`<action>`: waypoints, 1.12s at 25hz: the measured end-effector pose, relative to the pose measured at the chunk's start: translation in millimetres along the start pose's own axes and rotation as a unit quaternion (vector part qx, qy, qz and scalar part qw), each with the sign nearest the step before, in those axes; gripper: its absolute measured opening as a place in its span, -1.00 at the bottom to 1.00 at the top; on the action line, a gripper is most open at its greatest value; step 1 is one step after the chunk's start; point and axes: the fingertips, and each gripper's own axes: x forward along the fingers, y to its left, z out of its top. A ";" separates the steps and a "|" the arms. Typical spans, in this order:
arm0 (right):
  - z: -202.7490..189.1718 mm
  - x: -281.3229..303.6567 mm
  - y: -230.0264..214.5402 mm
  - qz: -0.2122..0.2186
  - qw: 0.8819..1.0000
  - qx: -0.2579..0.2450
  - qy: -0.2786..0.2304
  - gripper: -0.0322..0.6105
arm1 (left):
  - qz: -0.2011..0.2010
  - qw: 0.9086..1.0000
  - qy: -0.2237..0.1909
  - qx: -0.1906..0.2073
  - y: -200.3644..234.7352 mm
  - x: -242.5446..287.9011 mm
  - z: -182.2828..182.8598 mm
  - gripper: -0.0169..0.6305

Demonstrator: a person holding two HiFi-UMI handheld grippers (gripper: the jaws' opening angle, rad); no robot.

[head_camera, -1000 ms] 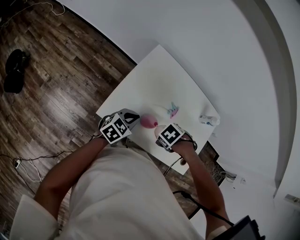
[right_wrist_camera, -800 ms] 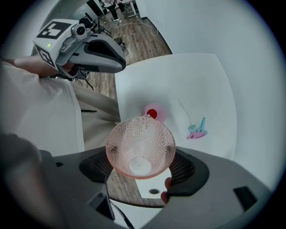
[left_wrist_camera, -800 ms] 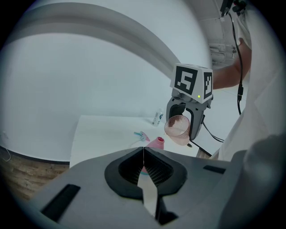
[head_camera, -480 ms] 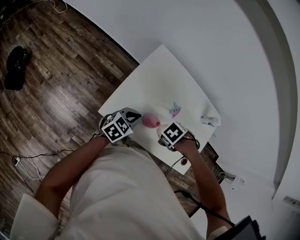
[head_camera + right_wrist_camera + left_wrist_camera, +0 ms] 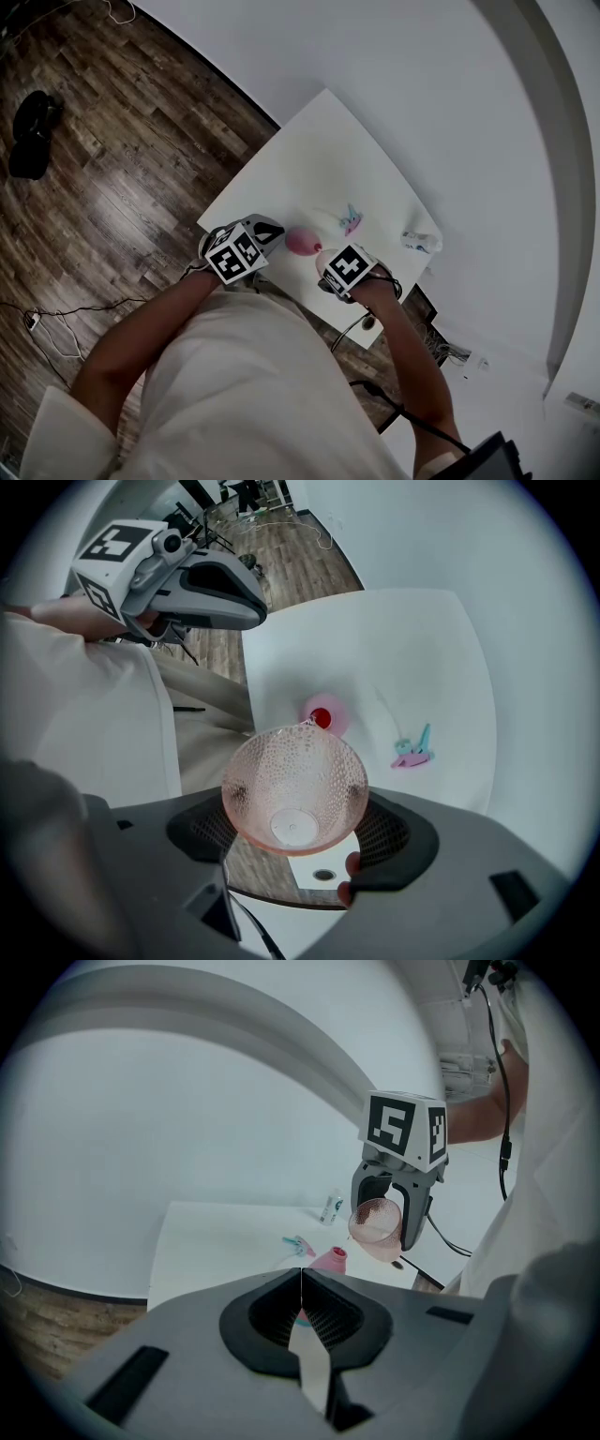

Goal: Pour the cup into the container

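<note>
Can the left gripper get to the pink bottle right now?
Probably yes. The pink bottle stands just ahead of the left gripper, nothing between them, but its shut jaws must open first. The cup in the right gripper hangs above the bottle's mouth.

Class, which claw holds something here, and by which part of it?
The right claw grips the pink cup by its opposite side walls, tilted; the left claw is shut on nothing.

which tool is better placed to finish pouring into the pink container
Right. The right tool grips the cup, tilted with its lip just above the container; the left tool is shut and empty, off to the side.
</note>
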 end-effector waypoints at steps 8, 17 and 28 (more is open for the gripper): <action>-2.5 -1.2 0.8 0.002 1.000 0.000 0.005 0.26 | 0.000 1.000 0.000 -0.001 -0.5 -0.2 -0.9 -0.91; -3.0 -3.2 1.3 0.004 1.000 0.001 0.010 0.26 | -0.001 1.000 0.001 -0.001 -0.5 -0.8 -3.4 -0.91; -6.3 -6.6 2.7 0.008 1.000 0.001 0.020 0.26 | -0.004 1.000 0.004 0.001 -2.4 0.0 -6.0 -0.91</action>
